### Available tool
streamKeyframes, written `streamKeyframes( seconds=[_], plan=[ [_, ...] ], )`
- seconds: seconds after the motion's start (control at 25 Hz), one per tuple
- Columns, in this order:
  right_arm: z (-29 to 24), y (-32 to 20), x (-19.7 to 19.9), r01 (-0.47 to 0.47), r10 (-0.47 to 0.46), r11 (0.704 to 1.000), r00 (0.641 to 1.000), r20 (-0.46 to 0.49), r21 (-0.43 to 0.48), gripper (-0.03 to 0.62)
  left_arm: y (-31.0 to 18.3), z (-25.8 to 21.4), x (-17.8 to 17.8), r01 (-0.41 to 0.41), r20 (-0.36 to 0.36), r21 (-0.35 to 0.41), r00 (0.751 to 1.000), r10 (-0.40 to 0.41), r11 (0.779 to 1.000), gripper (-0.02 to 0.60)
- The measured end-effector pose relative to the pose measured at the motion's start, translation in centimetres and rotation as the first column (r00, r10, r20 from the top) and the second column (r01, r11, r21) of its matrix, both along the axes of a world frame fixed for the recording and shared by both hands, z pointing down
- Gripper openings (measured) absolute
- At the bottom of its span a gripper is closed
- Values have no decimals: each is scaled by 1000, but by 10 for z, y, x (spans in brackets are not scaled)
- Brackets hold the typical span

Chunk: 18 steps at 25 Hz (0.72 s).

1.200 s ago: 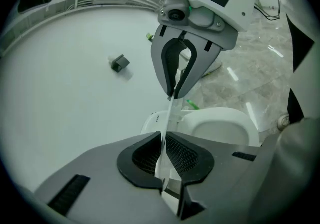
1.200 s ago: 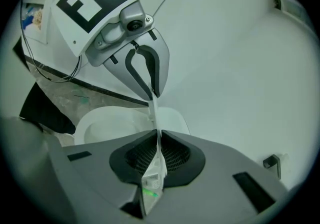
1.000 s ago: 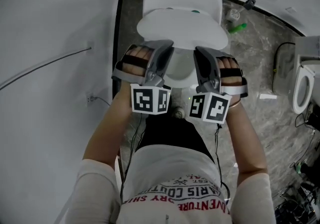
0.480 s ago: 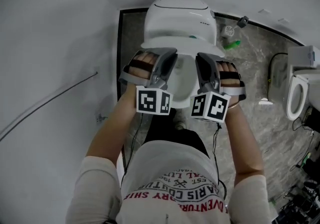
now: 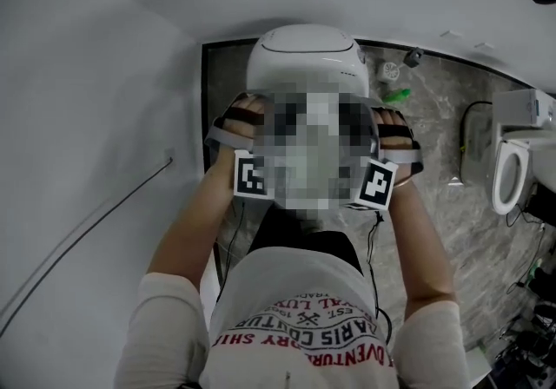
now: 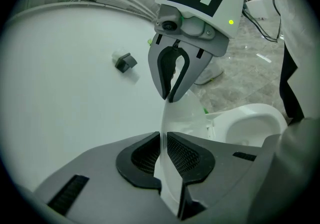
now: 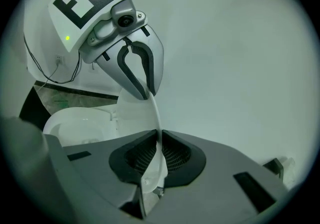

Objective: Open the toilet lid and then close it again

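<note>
Green object (image 5: pixel 396 95) beside toilet (image 5: pixel 304 53); second toilet (image 5: pixel 511 166) apart.

in the head view a blurred patch covers the toilet lid (image 6: pixel 180 113); a second toilet (image 5: pixel 502 177) at right is cut off by the edge.

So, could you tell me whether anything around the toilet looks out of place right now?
Only minor clutter: a small green item lies loose on the stone-patterned floor beside the toilet, and cables trail across the floor near a second toilet. Nothing looks spilled or broken.
</note>
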State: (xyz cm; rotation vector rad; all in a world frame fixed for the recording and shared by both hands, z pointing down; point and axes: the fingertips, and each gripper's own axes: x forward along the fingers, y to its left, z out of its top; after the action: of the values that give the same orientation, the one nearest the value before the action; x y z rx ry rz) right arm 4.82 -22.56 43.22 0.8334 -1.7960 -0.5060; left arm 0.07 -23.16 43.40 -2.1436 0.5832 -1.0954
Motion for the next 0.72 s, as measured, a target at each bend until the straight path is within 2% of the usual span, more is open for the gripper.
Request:
streamKeyframes(
  seconds=[0.72],
  plan=[
    [5,-97,8,-23,22,1000,1000,22,15,32,-96,6,8,-6,-45,-34,999,4,999,60]
  ],
)
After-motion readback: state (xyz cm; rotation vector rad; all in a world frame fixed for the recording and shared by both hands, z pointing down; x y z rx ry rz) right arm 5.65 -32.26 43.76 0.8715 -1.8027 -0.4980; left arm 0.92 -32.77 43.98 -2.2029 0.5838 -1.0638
